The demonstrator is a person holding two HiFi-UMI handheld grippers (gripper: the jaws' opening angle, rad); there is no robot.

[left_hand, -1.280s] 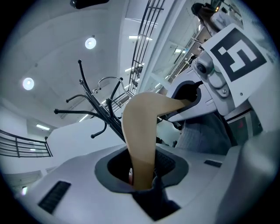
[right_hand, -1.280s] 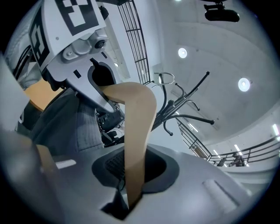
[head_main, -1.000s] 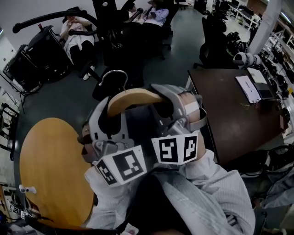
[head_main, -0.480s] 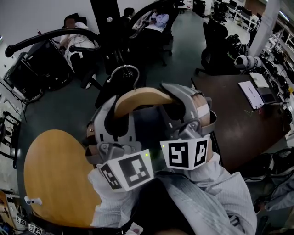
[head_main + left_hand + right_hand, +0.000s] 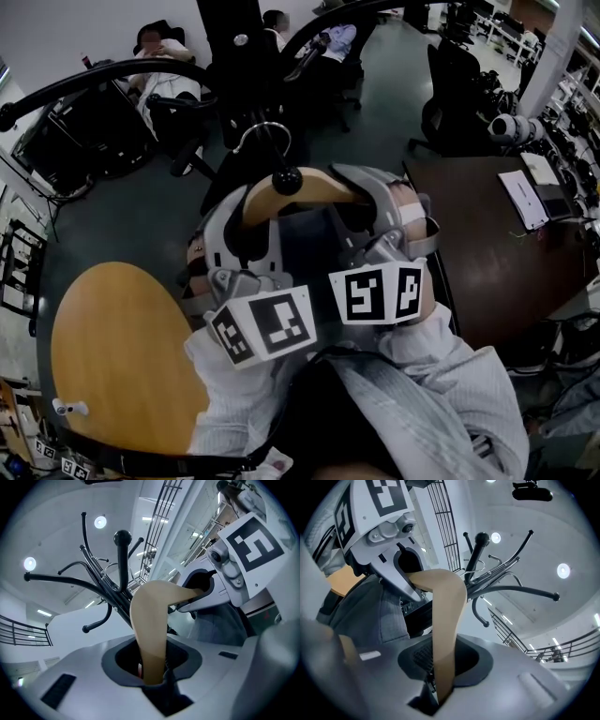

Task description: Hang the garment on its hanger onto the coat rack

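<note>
Left tool (image 5: 152,670) and right tool (image 5: 440,681) each clamp the wooden hanger (image 5: 300,190), its hook (image 5: 264,137) just ahead, beside the coat rack (image 5: 123,564), not yet hung.

The left hand-held gripper (image 5: 246,208) and the right hand-held gripper (image 5: 361,192) are smooth grey moulded shells with dark recesses round the jaws. At the rear of each sits a white marker cube (image 5: 267,328) printed with black squares. Silver screw heads (image 5: 216,555) show below the right one's cube. Behind the grippers, the sleeves (image 5: 450,375) are pale and finely striped.
</note>
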